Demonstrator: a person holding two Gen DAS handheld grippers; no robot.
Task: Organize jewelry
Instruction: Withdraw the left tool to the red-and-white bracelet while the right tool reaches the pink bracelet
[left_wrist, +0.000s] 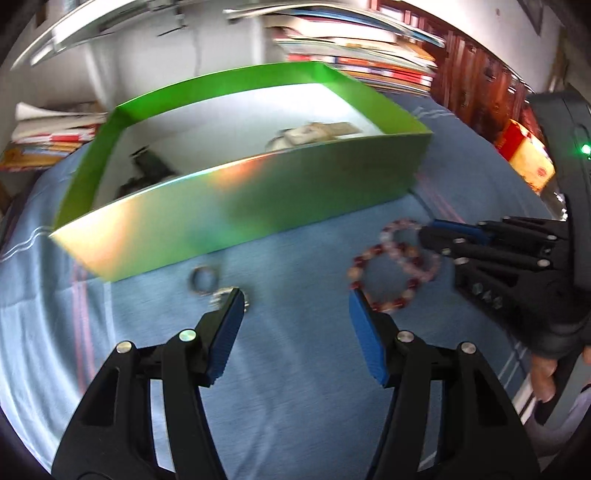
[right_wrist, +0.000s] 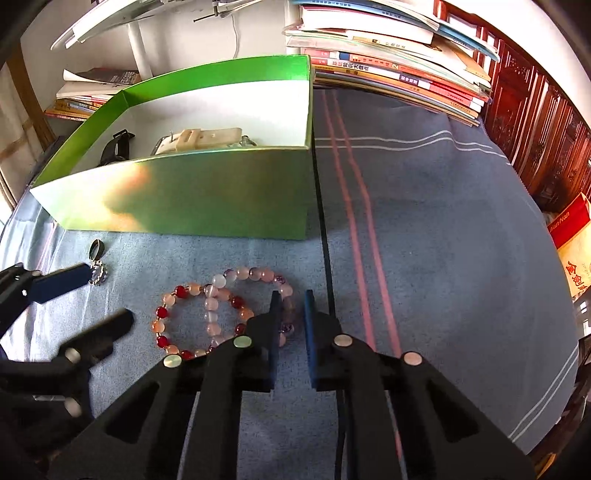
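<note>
R gripper (right_wrist: 291, 301) pinching pale bead bracelet (right_wrist: 258, 291) on blue cloth (right_wrist: 424, 240), front of green box (right_wrist: 184, 199); L gripper (left_wrist: 295, 299) spread wide nr pendant (right_wrist: 98, 273).

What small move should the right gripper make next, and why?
Probably lift gently. The right gripper has its jaws narrowed around the pale bracelet, which overlaps the red bracelet on the cloth. A slow lift should separate them before moving to the green box.
</note>
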